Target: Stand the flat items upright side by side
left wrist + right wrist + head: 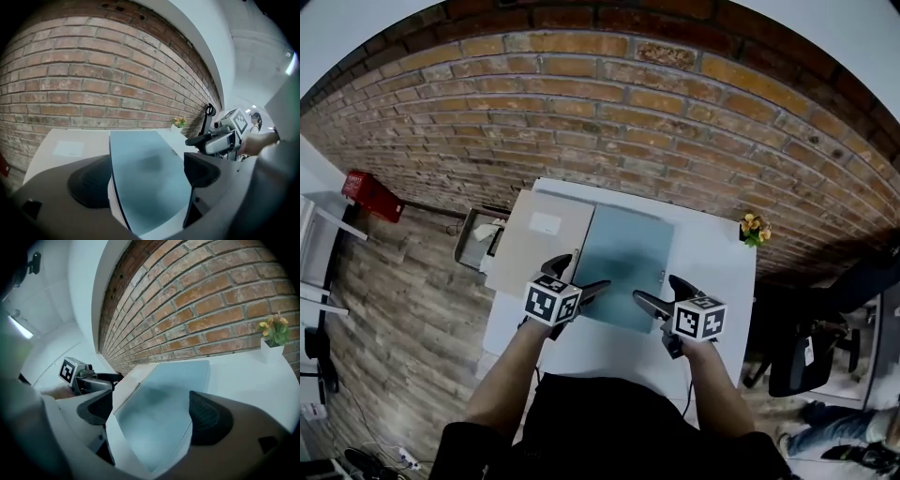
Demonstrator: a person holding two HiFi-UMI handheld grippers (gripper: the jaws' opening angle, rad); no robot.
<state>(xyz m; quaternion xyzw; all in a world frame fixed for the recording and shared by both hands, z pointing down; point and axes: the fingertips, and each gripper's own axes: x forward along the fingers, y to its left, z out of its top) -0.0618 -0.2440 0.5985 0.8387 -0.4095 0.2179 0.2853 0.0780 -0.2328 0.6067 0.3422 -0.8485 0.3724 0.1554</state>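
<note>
Blue folder lies flat on the tabletop, long axis running six to twelve, beige folder just beside it at nine. My left fingers and right fingers gape, released, gripping nothing, hovering at its near short edge. Folder's dead ahead at twelve; neither hand looks clearly nearer.

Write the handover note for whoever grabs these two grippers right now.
Left gripper: open, holding nothing, at the blue folder's near left corner.
Right gripper: open, holding nothing, at its near right corner.
Blue folder lies flat mid-table; beige folder lies flat just left of it.
Done: nothing stands upright yet.
Left: stand both folders up, side by side.
</note>
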